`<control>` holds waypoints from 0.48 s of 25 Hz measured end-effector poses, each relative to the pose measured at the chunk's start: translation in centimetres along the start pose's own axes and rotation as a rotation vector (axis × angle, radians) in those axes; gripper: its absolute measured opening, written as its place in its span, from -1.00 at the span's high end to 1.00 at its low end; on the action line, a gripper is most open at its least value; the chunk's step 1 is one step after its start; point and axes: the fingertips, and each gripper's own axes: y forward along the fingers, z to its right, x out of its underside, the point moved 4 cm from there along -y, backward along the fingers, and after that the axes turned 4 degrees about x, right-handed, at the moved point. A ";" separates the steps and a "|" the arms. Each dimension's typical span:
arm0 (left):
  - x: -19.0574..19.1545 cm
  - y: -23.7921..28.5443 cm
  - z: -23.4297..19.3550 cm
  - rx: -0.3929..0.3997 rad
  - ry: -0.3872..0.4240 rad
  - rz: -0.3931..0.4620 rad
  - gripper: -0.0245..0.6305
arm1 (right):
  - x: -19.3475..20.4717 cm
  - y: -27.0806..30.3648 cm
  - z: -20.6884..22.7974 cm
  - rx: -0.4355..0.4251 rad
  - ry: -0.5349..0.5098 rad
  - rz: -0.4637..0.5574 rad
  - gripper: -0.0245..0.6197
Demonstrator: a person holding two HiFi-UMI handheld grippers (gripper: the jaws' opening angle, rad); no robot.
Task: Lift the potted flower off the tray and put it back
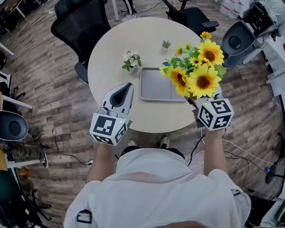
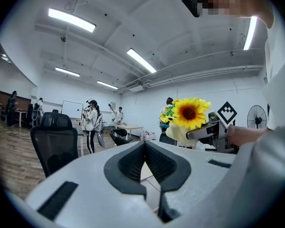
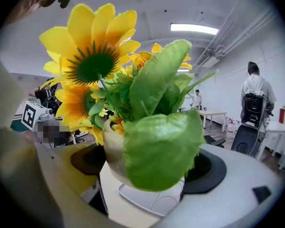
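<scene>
My right gripper's pads [image 3: 85, 159] are pressed against either side of a pale pot [image 3: 113, 152], so the right gripper [image 3: 149, 169] is clamped firmly on the potted flower [image 1: 199, 71], with a broad green leaf drooping over the front of the pot and hiding most of it. My left gripper's dark pads [image 2: 129, 165] meet edge to edge with nothing between them; the left gripper [image 2: 145, 151] is closed and empty, hanging in the air over the near left part of the table [image 1: 133, 34]. Through the right gripper view I see the grey tray [image 3: 152, 201] below the pot with a gap under it, so the plant is up off the tray. From the head view the sunflowers sit over the tray's right side and hide that edge, while the rest of the tray lies bare. The flower heads are yellow with dark centres, packed among green leaves. Farther back on the round table stand a small white-flowered plant [image 1: 131, 61], just beyond the tray's far left corner, and a tiny green plant [image 1: 166, 44] behind the tray. A black office chair [image 1: 80, 23] stands at the table's far left, and another chair [image 1: 187, 13] at the far side, on a wood-patterned floor [image 1: 52, 89].
</scene>
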 end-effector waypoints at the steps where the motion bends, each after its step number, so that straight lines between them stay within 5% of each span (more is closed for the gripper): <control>1: 0.0 0.0 0.1 -0.002 0.001 -0.001 0.91 | 0.0 0.0 0.0 -0.004 0.001 0.003 -0.59; 12: 0.1 -0.5 1.0 -0.043 -0.007 -0.015 0.91 | 1.5 1.6 0.4 -0.057 0.010 0.010 -0.59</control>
